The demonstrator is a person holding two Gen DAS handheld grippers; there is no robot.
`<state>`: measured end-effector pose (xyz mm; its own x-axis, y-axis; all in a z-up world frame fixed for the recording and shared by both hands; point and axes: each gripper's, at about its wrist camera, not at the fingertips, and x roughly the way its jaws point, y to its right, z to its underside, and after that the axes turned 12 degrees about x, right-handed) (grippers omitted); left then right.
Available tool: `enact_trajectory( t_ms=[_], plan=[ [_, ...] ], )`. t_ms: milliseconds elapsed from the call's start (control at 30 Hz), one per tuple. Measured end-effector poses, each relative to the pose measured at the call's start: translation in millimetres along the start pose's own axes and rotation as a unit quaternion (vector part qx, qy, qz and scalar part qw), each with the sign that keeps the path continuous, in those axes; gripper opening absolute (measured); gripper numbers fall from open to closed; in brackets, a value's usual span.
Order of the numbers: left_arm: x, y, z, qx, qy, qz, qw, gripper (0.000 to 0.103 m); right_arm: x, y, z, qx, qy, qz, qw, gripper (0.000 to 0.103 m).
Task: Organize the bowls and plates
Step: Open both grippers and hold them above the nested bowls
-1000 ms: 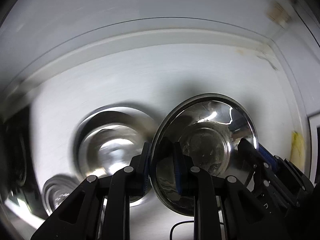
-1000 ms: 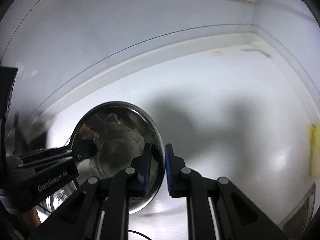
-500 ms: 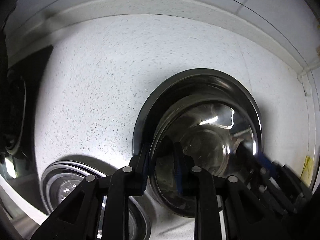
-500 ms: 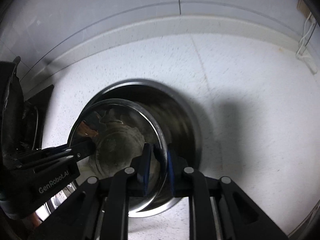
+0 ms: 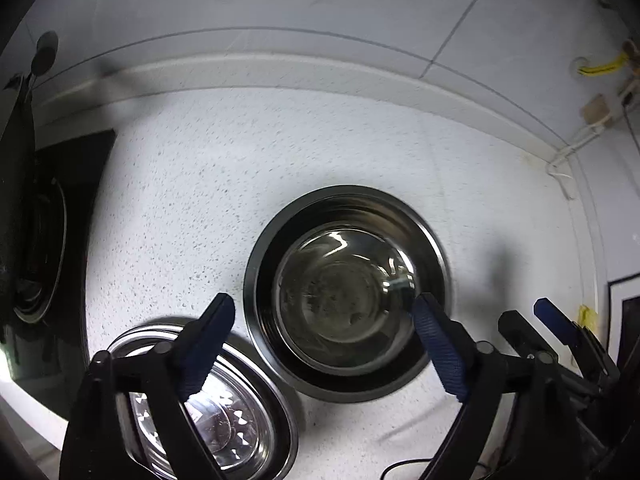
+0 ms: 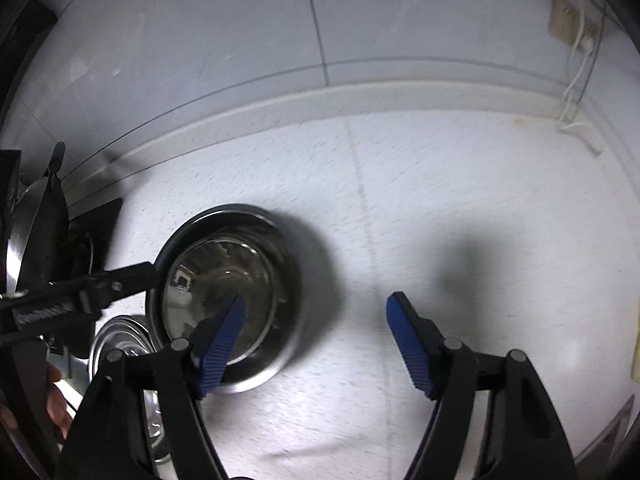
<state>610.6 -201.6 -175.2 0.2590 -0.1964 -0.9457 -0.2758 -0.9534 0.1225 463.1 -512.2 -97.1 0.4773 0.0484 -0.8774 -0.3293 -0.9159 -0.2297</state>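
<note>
Here both grippers gape wide and hold nothing: the left gripper [image 5: 324, 344] frames the nested steel bowls [image 5: 346, 292] on the white table [image 5: 192, 200]. Only its view shows the near-left patterned bowl [image 5: 216, 412] clearly; the right gripper [image 6: 316, 340] view adds the bare table to the right.

— What lies under me?
— A white speckled countertop [image 5: 248, 184], ending in a raised lip below the pale tiled wall [image 6: 224, 28].
— And to my right?
— White cables [image 6: 576, 80] hanging down the wall from a beige socket [image 6: 564, 20].
</note>
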Motion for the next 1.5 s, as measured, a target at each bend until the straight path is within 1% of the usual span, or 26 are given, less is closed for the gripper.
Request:
enact_trajectory(
  t_ms=[67, 100, 133, 167, 300, 433, 800, 900, 967, 1067, 1267, 1400, 1500],
  plan=[
    [-13, -1, 0, 0.003, -0.003, 0.014, 0.9999, 0.09, -7, 2, 0, 0.006, 0.005, 0.003, 1.0, 0.072],
    [-14, -1, 1, 0.004, -0.007, 0.023, 0.9997, 0.091, -9, 2, -1, 0.008, 0.007, 0.005, 1.0, 0.072],
    [-18, -9, -7, 0.004, -0.01, 0.031, 0.9995, 0.091, -14, 5, 1, 0.009, 0.01, 0.008, 1.0, 0.072],
    [-20, -7, -4, 0.007, -0.012, 0.036, 0.9993, 0.091, -16, 6, 3, 0.01, 0.013, 0.012, 1.0, 0.072],
    [-21, -4, 0, 0.018, -0.017, 0.041, 0.9988, 0.092, -18, 9, 7, 0.013, 0.019, 0.022, 1.0, 0.072],
    [-28, -2, 3, 0.015, -0.019, 0.052, 0.9983, 0.093, -23, 13, 10, 0.019, 0.022, 0.025, 0.999, 0.072],
    [-27, 2, 8, 0.017, -0.018, 0.037, 0.999, 0.093, -30, 14, 11, 0.023, 0.023, 0.023, 0.999, 0.072],
    [-24, 1, 9, 0.014, -0.022, 0.04, 0.9989, 0.093, -28, 14, 12, 0.025, 0.015, 0.012, 1.0, 0.072],
    [-22, 2, 9, 0.014, -0.024, 0.041, 0.9988, 0.093, -26, 15, 13, 0.027, 0.007, -0.005, 1.0, 0.072],
    [-20, 3, 9, 0.016, -0.024, 0.035, 0.999, 0.093, -22, 15, 13, 0.025, -0.001, -0.017, 1.0, 0.072],
    [-16, 6, 5, 0.024, -0.022, 0.023, 0.9992, 0.093, -20, 6, 15, -0.009, 0.015, 0.02, 1.0, 0.072],
    [-11, 5, 1, 0.023, -0.026, 0.021, 0.9992, 0.093, -18, -2, 12, -0.033, 0.023, 0.028, 0.999, 0.072],
    [-7, 2, -3, 0.016, -0.03, 0.031, 0.9989, 0.093, -15, -6, 9, -0.043, 0.023, 0.027, 0.998, 0.072]
  ],
)
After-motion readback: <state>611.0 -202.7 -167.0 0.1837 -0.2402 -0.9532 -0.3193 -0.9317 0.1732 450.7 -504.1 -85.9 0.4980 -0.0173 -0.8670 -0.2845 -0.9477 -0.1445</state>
